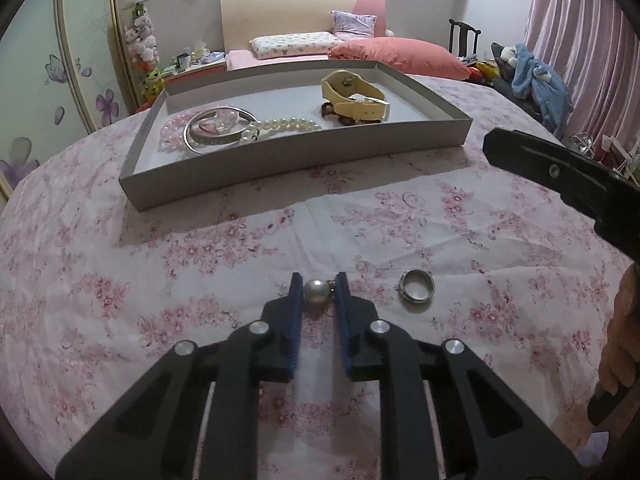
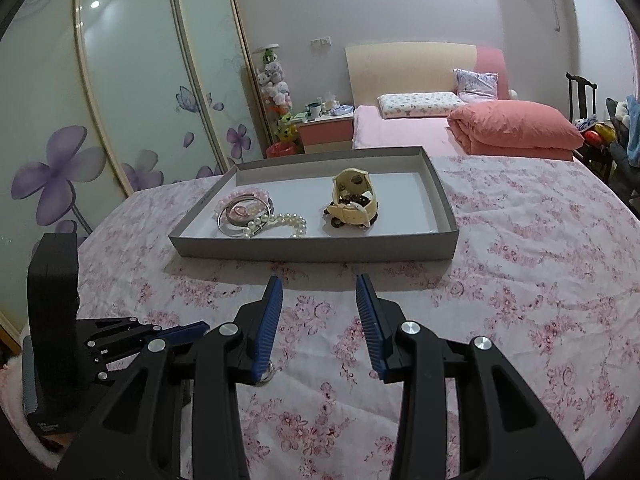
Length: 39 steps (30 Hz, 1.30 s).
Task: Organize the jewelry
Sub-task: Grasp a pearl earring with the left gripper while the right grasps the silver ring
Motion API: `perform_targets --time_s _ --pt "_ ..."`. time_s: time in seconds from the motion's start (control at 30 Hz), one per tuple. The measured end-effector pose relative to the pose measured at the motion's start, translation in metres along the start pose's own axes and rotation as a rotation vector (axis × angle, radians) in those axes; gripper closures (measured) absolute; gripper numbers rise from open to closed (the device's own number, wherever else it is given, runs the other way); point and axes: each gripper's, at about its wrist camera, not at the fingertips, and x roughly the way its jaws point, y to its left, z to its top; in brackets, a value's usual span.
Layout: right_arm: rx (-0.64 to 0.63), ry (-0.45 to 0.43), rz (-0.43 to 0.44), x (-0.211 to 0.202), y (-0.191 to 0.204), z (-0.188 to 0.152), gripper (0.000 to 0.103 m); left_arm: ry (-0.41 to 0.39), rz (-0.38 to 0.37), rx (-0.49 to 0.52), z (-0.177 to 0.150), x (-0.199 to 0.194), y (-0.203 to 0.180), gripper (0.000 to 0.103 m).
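A bed point(image 1: 120, 280) in pink floral sheets is carrying a grey tray point(image 1: 280, 160), a pearl bead point(image 1: 316, 290) and a silver ring point(image 1: 417, 290) lying just beside it.

Grey pearl point(image 1: 316, 290) on floral sheet beside silver ring point(image 1: 417, 290).

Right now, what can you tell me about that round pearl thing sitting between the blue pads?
The pearl bead is a single round, silvery-white ball with a glossy sheen. It rests on the pink floral bedspread, in front of the grey tray and left of a silver ring. The left gripper pinches it between its blue pads. A small dark fitting shows on its right side; what it is I cannot tell.
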Motion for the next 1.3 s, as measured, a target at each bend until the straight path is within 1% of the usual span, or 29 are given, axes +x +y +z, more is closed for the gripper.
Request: perform_targets --time_s 0.07,0.17,0.33,0.47,0.6,0.7,0.93,1.07,1.3 --pt "-0.003 0.008 0.003 0.001 0.001 -0.002 0.063 0.0 0.021 -0.003 0.0 0.0 0.001 0.086" --pt "-0.015 0.034 0.019 0.002 0.004 -0.006 0.063 0.0 0.057 -0.037 0.001 0.0 0.01 0.087" --pt "-0.061 0.109 0.06 0.008 0.013 -0.018 0.063 0.006 0.156 -0.145 0.004 -0.001 0.052 0.087" --pt "-0.126 0.183 0.092 0.017 0.028 -0.029 0.063 0.011 0.204 -0.218 0.003 -0.005 0.079 0.087" --pt "-0.171 0.245 0.087 0.029 0.041 -0.036 0.064 0.004 0.215 -0.234 -0.001 -0.009 0.089 0.087" --pt "-0.189 0.271 0.077 0.035 0.048 -0.039 0.066 -0.001 0.219 -0.228 -0.004 -0.011 0.089 0.086" --pt "-0.208 0.281 0.04 0.043 0.052 -0.039 0.071 -0.002 0.209 -0.236 -0.006 -0.012 0.09 0.087" --pt "-0.217 0.274 0.012 0.044 0.053 -0.039 0.08 -0.002 0.209 -0.236 -0.006 -0.012 0.09 0.087" --pt "-0.185 0.268 0.01 0.041 0.047 -0.039 0.08 -0.002 0.21 -0.237 -0.004 -0.011 0.09 0.086"
